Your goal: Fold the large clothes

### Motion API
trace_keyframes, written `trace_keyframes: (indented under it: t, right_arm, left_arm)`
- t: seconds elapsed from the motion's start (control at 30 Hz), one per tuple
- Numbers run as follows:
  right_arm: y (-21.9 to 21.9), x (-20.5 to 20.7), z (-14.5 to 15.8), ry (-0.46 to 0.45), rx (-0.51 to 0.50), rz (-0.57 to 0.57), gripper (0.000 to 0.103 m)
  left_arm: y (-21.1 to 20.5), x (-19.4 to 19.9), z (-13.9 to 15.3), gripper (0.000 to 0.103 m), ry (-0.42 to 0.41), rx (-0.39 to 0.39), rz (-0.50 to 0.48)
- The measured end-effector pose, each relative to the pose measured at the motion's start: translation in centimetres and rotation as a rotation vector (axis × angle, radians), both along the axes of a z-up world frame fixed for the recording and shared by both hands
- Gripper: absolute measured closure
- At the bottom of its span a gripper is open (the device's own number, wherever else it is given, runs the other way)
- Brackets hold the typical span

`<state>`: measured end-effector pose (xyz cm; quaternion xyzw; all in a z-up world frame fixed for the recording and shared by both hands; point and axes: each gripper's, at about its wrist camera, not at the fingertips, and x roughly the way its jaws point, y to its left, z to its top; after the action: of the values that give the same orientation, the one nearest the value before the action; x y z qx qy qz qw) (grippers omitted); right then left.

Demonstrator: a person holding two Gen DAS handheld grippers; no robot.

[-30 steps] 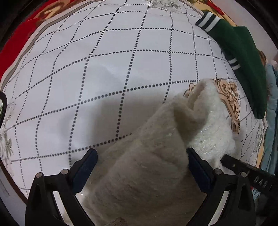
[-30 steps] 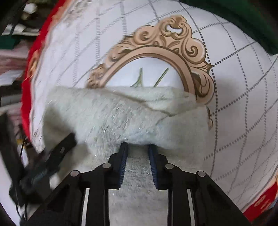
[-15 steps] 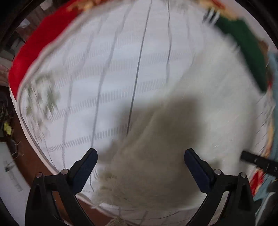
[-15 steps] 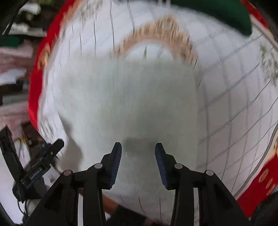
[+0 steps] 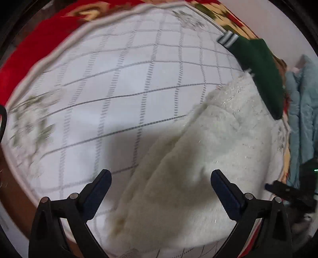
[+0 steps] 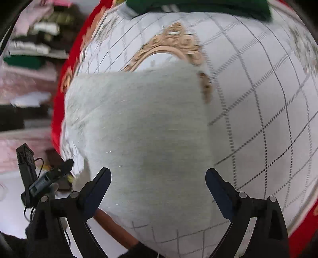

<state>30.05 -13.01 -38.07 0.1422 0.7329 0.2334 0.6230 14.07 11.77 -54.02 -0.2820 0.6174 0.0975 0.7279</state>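
Observation:
A fuzzy cream-white garment (image 5: pixel 208 158) lies folded in a flat block on the white grid-patterned cloth (image 5: pixel 119 79), near its front edge. In the right wrist view the garment (image 6: pixel 143 123) covers the lower part of a gold ornamental frame print (image 6: pixel 171 47). My left gripper (image 5: pixel 161 188) is open and empty, raised above the garment's left edge. My right gripper (image 6: pixel 158 186) is open and empty above the garment's near side. The other gripper's tip shows at the right edge of the left wrist view (image 5: pixel 286 190).
A dark green garment with striped cuffs (image 5: pixel 262 73) lies at the far side, also along the top of the right wrist view (image 6: pixel 198 8). Light blue cloth (image 5: pixel 302 119) lies to the right. A red border (image 5: pixel 29 55) rims the cloth. Stacked clothes (image 6: pixel 33 39) sit beyond the left edge.
My right gripper has let go of the white garment and opened wide. Both grippers have pulled back and up. The garment now lies flat and folded.

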Motion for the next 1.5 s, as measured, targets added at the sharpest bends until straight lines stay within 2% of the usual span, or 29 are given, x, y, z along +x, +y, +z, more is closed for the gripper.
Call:
trace_keyframes:
  t: [0.07, 0.1, 0.17, 0.2, 0.3, 0.37, 0.4, 0.43, 0.47, 0.5, 0.53, 0.57, 0.67, 0.73, 0.8, 0.87, 0.97, 1.03, 1.1, 1.17, 1.23, 1.3, 1.33, 1.4, 1.5]
  right_arm:
    - [-1.4, 0.5, -3.4, 0.069, 0.085, -0.044, 0.006]
    - [-2.0, 0.4, -5.4, 0.124, 0.162, -0.071, 0.006]
    - [-1.8, -0.3, -8.2, 0.188, 0.259, -0.08, 0.006]
    - [-1.4, -0.4, -9.0, 0.2, 0.331, -0.081, 0.006]
    - [0.8, -0.3, -9.5, 0.208, 0.43, -0.048, 0.006]
    - [2.2, -0.7, -9.4, 0.205, 0.419, -0.027, 0.008]
    - [2.6, -0.7, -9.3, 0.201, 0.419, -0.032, 0.015]
    - [2.8, -0.8, -9.1, 0.196, 0.418, -0.04, 0.028]
    - [2.8, -1.0, -8.8, 0.193, 0.42, -0.056, 0.033]
    - [2.7, -1.2, -8.2, 0.19, 0.43, -0.067, 0.042]
    - [2.5, -1.3, -7.7, 0.182, 0.435, -0.071, 0.048]
    - [2.9, -1.5, -7.5, 0.177, 0.439, -0.077, 0.049]
    - [2.0, -1.6, -6.9, 0.216, 0.445, -0.069, 0.049]
    - [1.5, -1.6, -7.4, 0.253, 0.418, -0.061, 0.036]
    - [1.1, -1.5, -8.2, 0.293, 0.422, -0.077, 0.03]
    - [1.4, -1.6, -8.7, 0.314, 0.408, -0.068, 0.022]
    - [2.3, -1.4, -9.2, 0.361, 0.421, -0.048, 0.016]
    - [3.6, -2.0, -9.7, 0.377, 0.445, -0.043, 0.016]
    - [4.4, -2.1, -10.0, 0.373, 0.464, -0.045, 0.016]
    - [4.8, -2.1, -9.5, 0.346, 0.472, -0.042, 0.024]
    - [4.9, -2.3, -8.8, 0.32, 0.478, -0.061, 0.039]
    - [4.8, -2.9, -7.5, 0.28, 0.489, -0.066, 0.047]
    - [5.1, -2.9, -7.0, 0.27, 0.499, -0.071, 0.05]
    - [5.4, -3.4, -6.2, 0.255, 0.507, -0.082, 0.05]
    - [5.6, -3.5, -6.6, 0.278, 0.47, -0.068, 0.045]
  left_arm:
    - [0.4, 0.8, -2.0, 0.0, 0.008, -0.066, -0.026]
    - [0.2, 1.2, -3.6, 0.0, 0.045, -0.116, -0.041]
    - [0.5, 1.8, -4.8, 0.0, 0.078, -0.178, -0.032]
    - [0.6, 1.8, -5.4, 0.0, 0.07, -0.198, -0.012]
    - [1.0, 1.8, -5.7, 0.002, 0.044, -0.207, -0.003]
    - [1.1, 1.3, -4.9, 0.01, 0.015, -0.181, -0.003]
    - [1.3, 1.1, -4.5, 0.018, -0.004, -0.17, 0.008]
    - [1.2, 1.1, -4.0, 0.025, -0.011, -0.162, 0.015]
    - [1.5, 0.7, -3.6, 0.029, -0.019, -0.152, 0.019]
    - [1.6, 0.7, -3.2, 0.037, -0.023, -0.139, 0.018]
    - [1.8, 0.7, -2.9, 0.041, -0.021, -0.12, 0.012]
    - [2.0, 0.6, -2.4, 0.041, -0.022, -0.119, 0.013]
    - [3.3, -0.6, -1.3, 0.042, 0.002, -0.172, 0.05]
    - [3.0, -0.8, -1.1, 0.04, 0.02, -0.186, 0.074]
    - [2.9, -1.4, -2.0, 0.039, 0.051, -0.223, 0.078]
    - [3.2, -1.8, -4.4, 0.039, 0.092, -0.274, 0.097]
    - [3.0, -0.9, -6.2, 0.035, 0.079, -0.33, 0.117]
    - [3.0, -0.3, -6.2, 0.034, 0.043, -0.348, 0.099]
    - [2.5, 0.5, -5.8, 0.035, 0.013, -0.329, 0.066]
    - [2.2, 0.8, -5.2, 0.041, -0.007, -0.295, 0.043]
    - [2.2, 1.0, -4.7, 0.065, -0.022, -0.285, 0.038]
    - [2.6, 0.5, -3.8, 0.07, -0.034, -0.267, 0.033]
    - [2.6, 0.2, -3.3, 0.07, -0.034, -0.26, 0.028]
    - [2.6, 0.0, -2.7, 0.068, 0.02, -0.217, 0.03]
    - [2.2, -0.3, -1.9, 0.065, 0.03, -0.157, 0.032]
